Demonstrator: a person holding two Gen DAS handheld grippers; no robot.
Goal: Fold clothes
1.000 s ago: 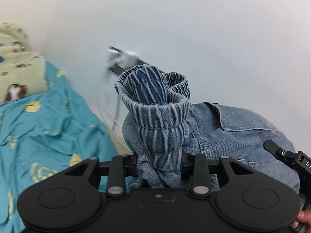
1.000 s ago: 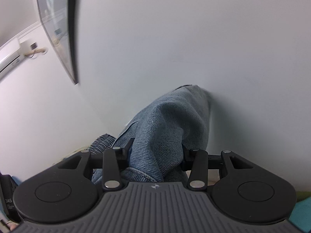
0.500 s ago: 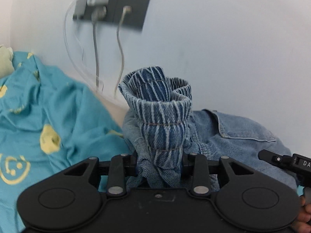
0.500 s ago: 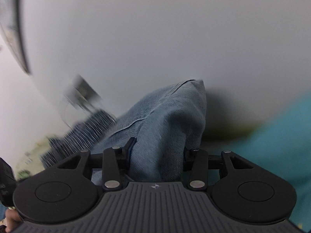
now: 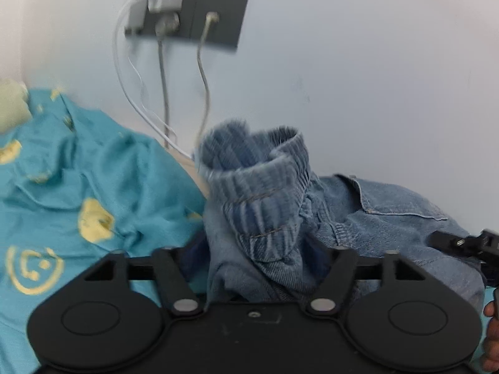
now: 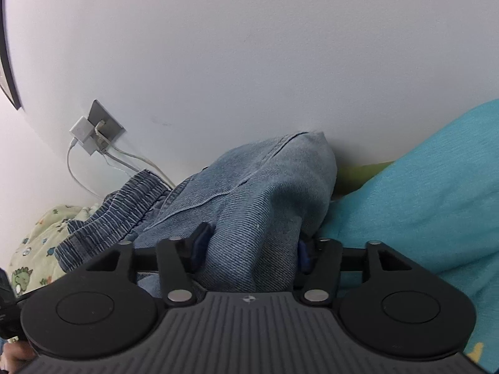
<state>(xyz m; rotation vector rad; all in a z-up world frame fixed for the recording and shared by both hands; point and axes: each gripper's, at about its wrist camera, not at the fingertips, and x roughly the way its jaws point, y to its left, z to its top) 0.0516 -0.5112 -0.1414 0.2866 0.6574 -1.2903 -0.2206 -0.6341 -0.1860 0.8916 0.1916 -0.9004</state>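
I am seeing the jeans (image 5: 389, 215) lying bunched on the bedsheet (image 5: 93, 187), close against the wall (image 5: 358, 78) behind. Their waistband (image 5: 259, 180) is standing up at the left end. The wall socket (image 5: 199, 15) is sitting above and behind it, cables (image 5: 162, 87) hanging down. A pillow (image 6: 40, 237) is lying further left.

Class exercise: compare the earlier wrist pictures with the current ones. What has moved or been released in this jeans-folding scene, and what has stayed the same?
Both grippers came down toward the bed, bringing the wall socket and teal sheet into view. The left gripper and right gripper are opening, letting go of the denim jeans they had pinched; cloth still sits between both pairs of fingers. The jeans stay bunched by the wall.
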